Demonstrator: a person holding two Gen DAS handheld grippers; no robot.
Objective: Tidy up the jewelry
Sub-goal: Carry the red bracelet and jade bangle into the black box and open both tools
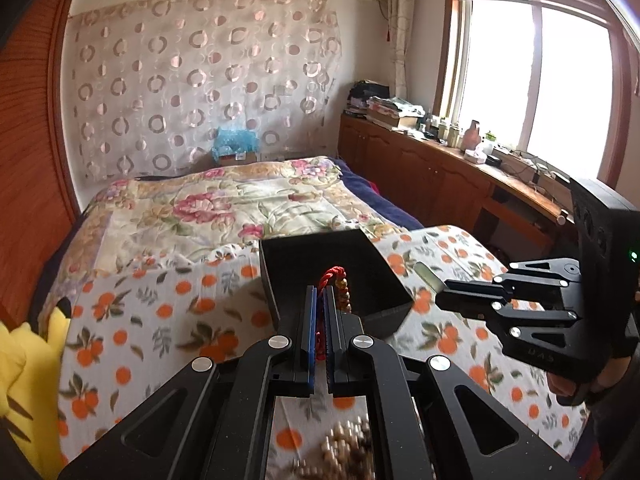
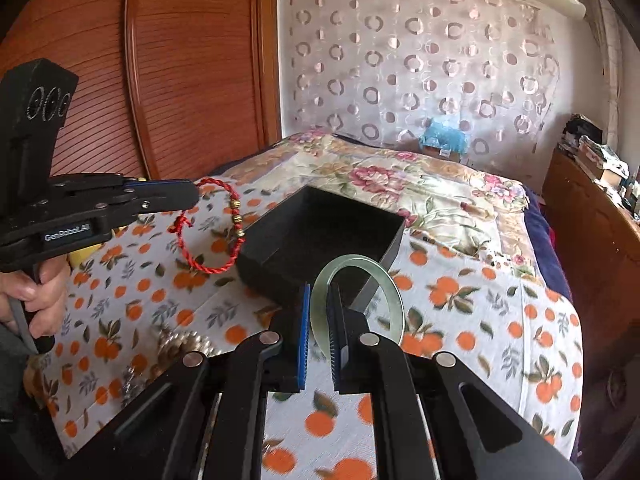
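A red braided bracelet point(image 2: 208, 224) with small gold beads hangs pinched in the left gripper point(image 2: 196, 194), left of centre in the right wrist view, just beside the open black box point(image 2: 320, 232) on the orange-print cloth point(image 2: 480, 320). A pale green bangle point(image 2: 356, 300) stands at lower centre, clamped in the right gripper point(image 2: 320, 320) (its jaws pressed on the ring's near edge), in front of the box's near corner. A heap of pale beads point(image 1: 344, 448) lies blurred at the bottom of the left wrist view. A hand point(image 2: 36, 300) grips the left tool's handle at the left edge
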